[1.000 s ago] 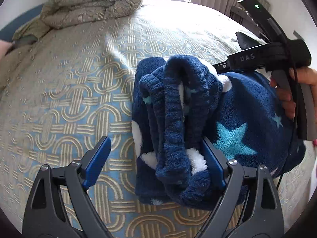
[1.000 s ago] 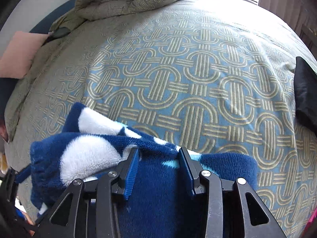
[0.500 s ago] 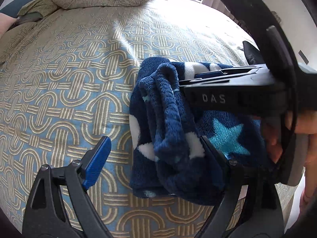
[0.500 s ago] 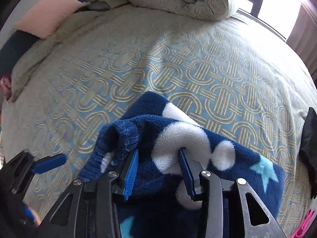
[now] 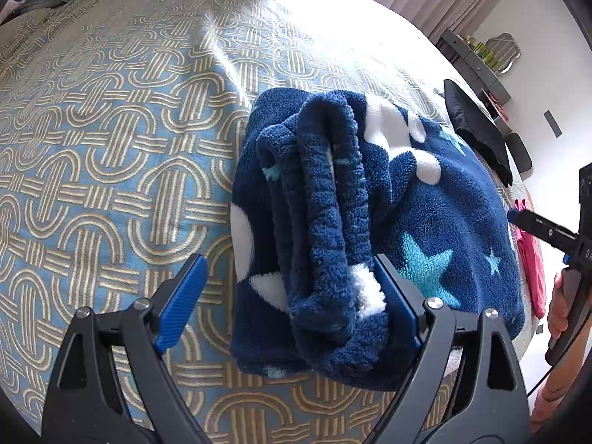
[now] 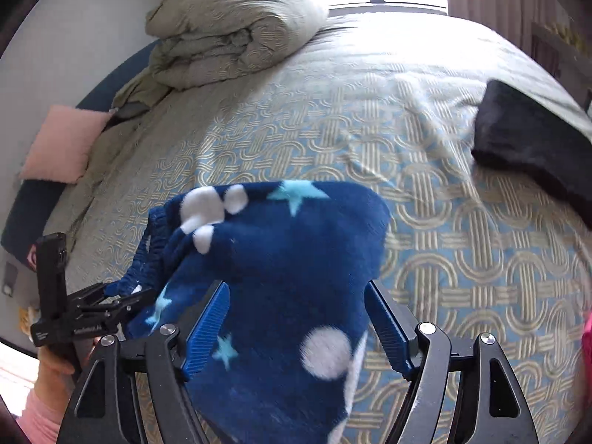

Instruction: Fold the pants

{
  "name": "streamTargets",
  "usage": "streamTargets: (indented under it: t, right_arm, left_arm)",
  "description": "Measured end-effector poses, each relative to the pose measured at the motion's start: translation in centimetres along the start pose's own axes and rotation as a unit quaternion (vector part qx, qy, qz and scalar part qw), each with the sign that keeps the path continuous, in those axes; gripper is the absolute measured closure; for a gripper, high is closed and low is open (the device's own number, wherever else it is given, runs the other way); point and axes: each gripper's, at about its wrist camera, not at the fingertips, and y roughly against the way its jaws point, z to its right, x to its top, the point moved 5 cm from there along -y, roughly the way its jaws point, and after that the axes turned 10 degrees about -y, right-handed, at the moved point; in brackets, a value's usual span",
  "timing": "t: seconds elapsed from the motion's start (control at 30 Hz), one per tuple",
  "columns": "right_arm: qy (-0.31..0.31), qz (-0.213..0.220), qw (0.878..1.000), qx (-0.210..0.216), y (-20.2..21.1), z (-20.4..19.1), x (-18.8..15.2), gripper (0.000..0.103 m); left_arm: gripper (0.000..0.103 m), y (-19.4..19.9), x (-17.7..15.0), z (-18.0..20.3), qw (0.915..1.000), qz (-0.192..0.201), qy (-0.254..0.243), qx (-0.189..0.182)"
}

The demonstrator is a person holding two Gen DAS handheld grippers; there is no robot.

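Observation:
Navy fleece pants [image 5: 425,203] with light blue stars and white dots lie folded into a thick bundle on the patterned bedspread [image 5: 111,129]. My left gripper [image 5: 288,262] is open above their near end. Its right finger lies along the rolled waistband edge, and its left finger hangs over bare bedspread. In the right wrist view the pants [image 6: 296,244] lie under my right gripper [image 6: 296,285]. Its jaws are opening, both pads are off the fleece, and nothing is held. The right gripper [image 5: 532,227] shows at the right edge of the left wrist view, and the left gripper [image 6: 107,299] is at the pants' left end.
A rolled duvet [image 6: 229,33] and a pink pillow [image 6: 59,144] sit at the head of the bed. A black garment [image 6: 532,148] lies right of the pants, and a pink one [image 5: 532,259] hangs at the bed's edge. A shelf [image 5: 477,63] stands by the wall.
My right gripper let go of the fleece fold, spread its jaws and drew back to the pants' far side. The bundle settled flat. My left gripper stayed open in place.

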Motion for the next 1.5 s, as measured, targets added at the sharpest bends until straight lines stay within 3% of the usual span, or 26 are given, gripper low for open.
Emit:
streamTargets:
  t: [0.13, 0.23, 0.37, 0.63, 0.97, 1.5]
  right_arm:
    - [-0.076, -0.061, 0.994, 0.052, -2.2, 3.4, -2.2, 0.023]
    - [-0.116, -0.077, 0.985, 0.101, -3.6, 4.2, -3.4, 0.022]
    - [-0.133, -0.087, 0.978, 0.134, -5.0, 4.8, -3.3, 0.018]
    - [-0.149, -0.116, 0.966, 0.175, -7.7, 4.8, -2.8, 0.01]
    - [-0.131, -0.12, 0.966, 0.19, -8.7, 3.7, -2.2, 0.009]
    - [-0.118, -0.118, 0.967, 0.19, -8.5, 3.7, -2.7, 0.009]
  left_arm:
    - [0.014, -0.7, 1.0, 0.1, 0.9999, -0.008, -0.009, 0.001]
    - [0.014, -1.2, 1.3, 0.0, 0.9999, -0.012, -0.01, -0.006]
    - [0.005, -1.9, 1.3, -0.5, 0.9998, -0.015, -0.01, -0.012]
    - [0.001, -3.1, 1.2, -1.0, 0.9986, -0.021, 0.0, -0.048]
    - [0.0, -4.7, 1.6, -1.3, 0.9943, -0.025, 0.006, -0.104]
    - [0.0, -6.1, 3.6, 0.8, 0.9922, -0.017, -0.048, -0.114]
